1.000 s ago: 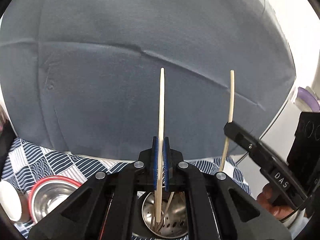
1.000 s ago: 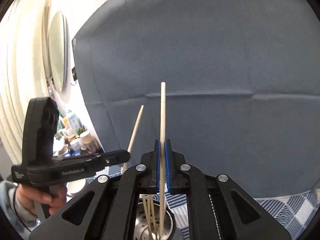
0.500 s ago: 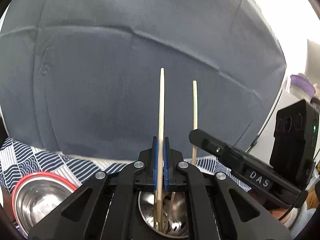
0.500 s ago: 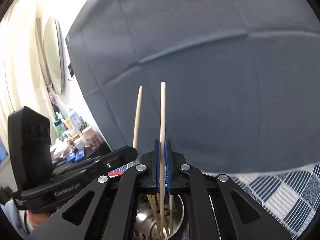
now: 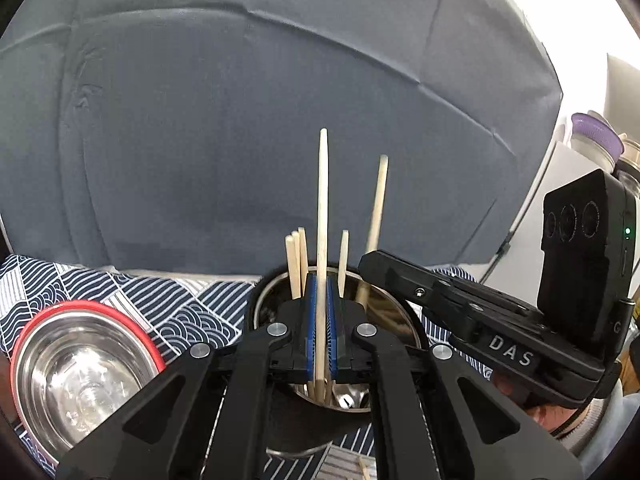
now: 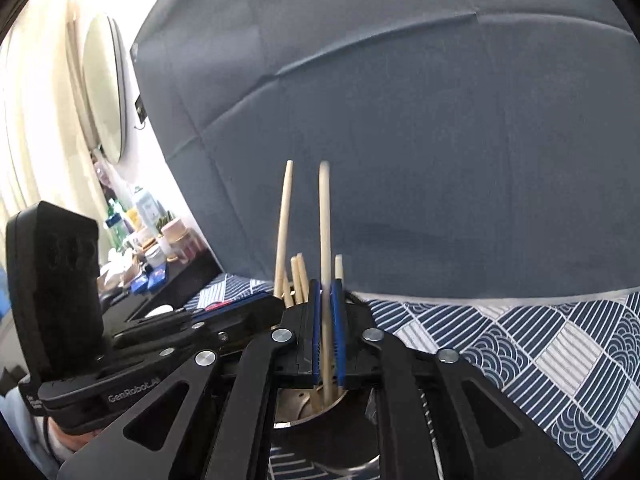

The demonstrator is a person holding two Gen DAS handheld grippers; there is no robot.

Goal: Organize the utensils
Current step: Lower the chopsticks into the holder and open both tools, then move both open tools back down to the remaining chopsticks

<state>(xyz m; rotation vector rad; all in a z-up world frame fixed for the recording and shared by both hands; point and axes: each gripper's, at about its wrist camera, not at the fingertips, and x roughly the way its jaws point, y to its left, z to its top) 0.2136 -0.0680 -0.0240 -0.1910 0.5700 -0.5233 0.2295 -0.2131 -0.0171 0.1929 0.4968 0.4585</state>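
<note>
My left gripper [image 5: 322, 300] is shut on a pale wooden chopstick [image 5: 323, 200] that stands upright, its lower end inside the steel utensil holder [image 5: 384, 312]. Several other chopsticks [image 5: 296, 256] stand in the holder. My right gripper [image 6: 328, 304] hangs over the same holder [image 6: 292, 404]. Its jaws are opening: a thin gap shows on each side of the blurred upright chopstick [image 6: 325, 220] between the pads. The grippers are close side by side; the right one [image 5: 366, 266] shows at the right of the left wrist view with its chopstick [image 5: 378, 208].
A red-rimmed steel bowl [image 5: 80, 360] sits left of the holder on the blue patterned tablecloth [image 6: 520, 340]. A grey cloth backdrop [image 5: 240, 120] hangs behind. Bottles crowd a shelf [image 6: 140, 220] at far left; a purple-lidded jar [image 5: 596, 132] stands at right.
Both grippers have sunk toward the holder, so each chopstick reaches deeper into it. The right pads, pressed on their chopstick before, now stand slightly apart from it.
</note>
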